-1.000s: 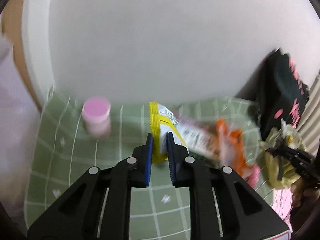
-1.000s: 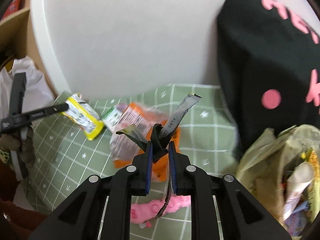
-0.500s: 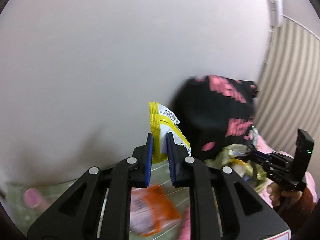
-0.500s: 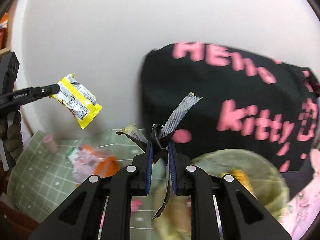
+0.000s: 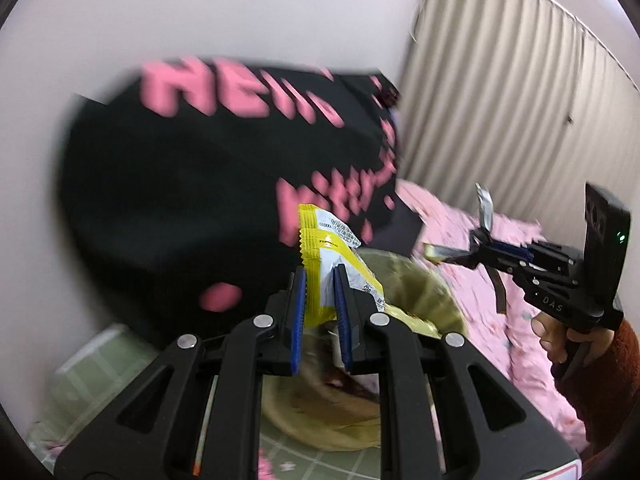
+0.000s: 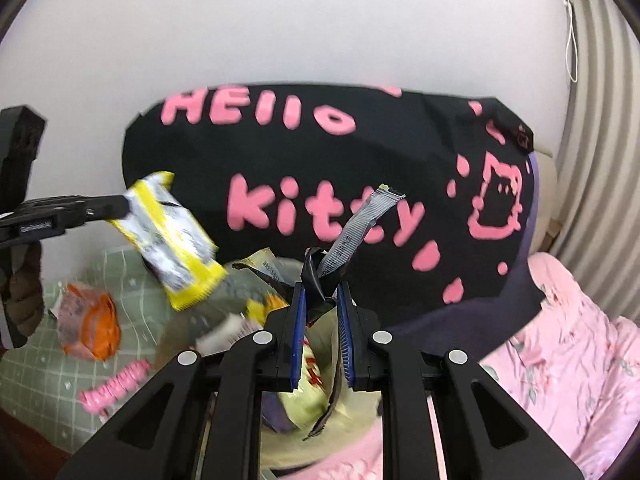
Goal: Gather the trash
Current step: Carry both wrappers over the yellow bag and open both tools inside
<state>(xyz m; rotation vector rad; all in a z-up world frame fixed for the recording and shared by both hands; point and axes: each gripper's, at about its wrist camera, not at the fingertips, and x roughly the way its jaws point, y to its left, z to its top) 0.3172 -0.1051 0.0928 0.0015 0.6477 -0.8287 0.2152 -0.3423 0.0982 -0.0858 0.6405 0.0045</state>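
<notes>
My left gripper (image 5: 319, 280) is shut on a yellow and white snack wrapper (image 5: 326, 252) and holds it in the air just over the rim of an olive trash bag (image 5: 416, 292). The wrapper also shows in the right wrist view (image 6: 172, 236). My right gripper (image 6: 321, 292) is shut on a bunch of dark and silver wrapper strips (image 6: 352, 232), above the same bag (image 6: 188, 328), which holds several wrappers. In the left wrist view the right gripper (image 5: 476, 246) hovers to the right of the bag.
A black Hello Kitty bag (image 6: 320, 168) stands against the wall behind the trash bag. An orange wrapper (image 6: 90, 320) and a pink item (image 6: 114, 384) lie on the green checked cloth (image 6: 36, 392). Pink bedding (image 6: 568, 352) lies to the right, a curtain (image 5: 500, 112) behind it.
Both grippers have swung right and up from the green cloth to above the trash bag, each still gripping its wrapper. The left gripper lifted the yellow wrapper off the cloth.
</notes>
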